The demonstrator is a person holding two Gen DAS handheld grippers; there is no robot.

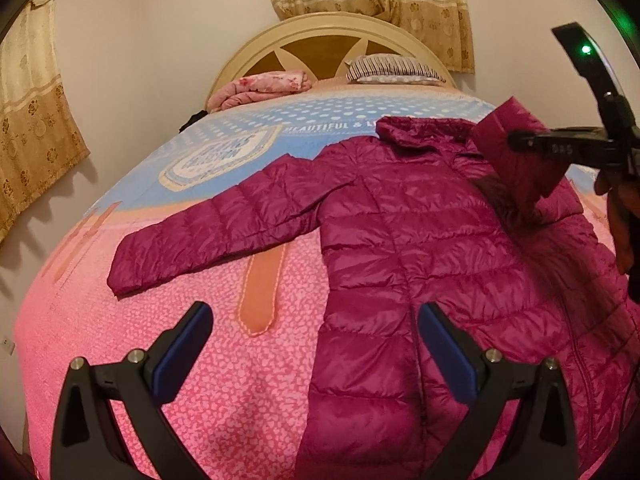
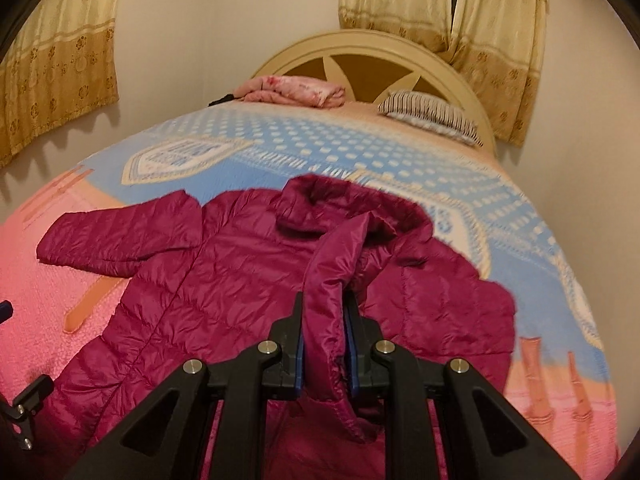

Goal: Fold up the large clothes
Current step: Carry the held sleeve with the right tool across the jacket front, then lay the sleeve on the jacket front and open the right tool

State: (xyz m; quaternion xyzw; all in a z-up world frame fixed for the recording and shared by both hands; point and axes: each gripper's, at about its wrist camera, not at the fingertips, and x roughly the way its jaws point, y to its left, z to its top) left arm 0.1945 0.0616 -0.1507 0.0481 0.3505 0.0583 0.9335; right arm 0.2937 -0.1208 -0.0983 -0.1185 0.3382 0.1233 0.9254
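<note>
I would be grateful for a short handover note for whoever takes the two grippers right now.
Right gripper: shut on the jacket's right sleeve, lifted over the body.
Left gripper: open, empty, above the bedspread near the jacket's hem.
Jacket: flat on the bed, other sleeve spread out sideways.
Done: one sleeve brought across.
Left: lay it down, fold the other sleeve, fold the body.

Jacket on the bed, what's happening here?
A person is folding a magenta puffer jacket spread on the bed with two handheld grippers. The right gripper is shut on the cuff of one sleeve, holding it over the jacket's body. The left gripper is open and empty above the hem; the other sleeve lies stretched out flat.
</note>
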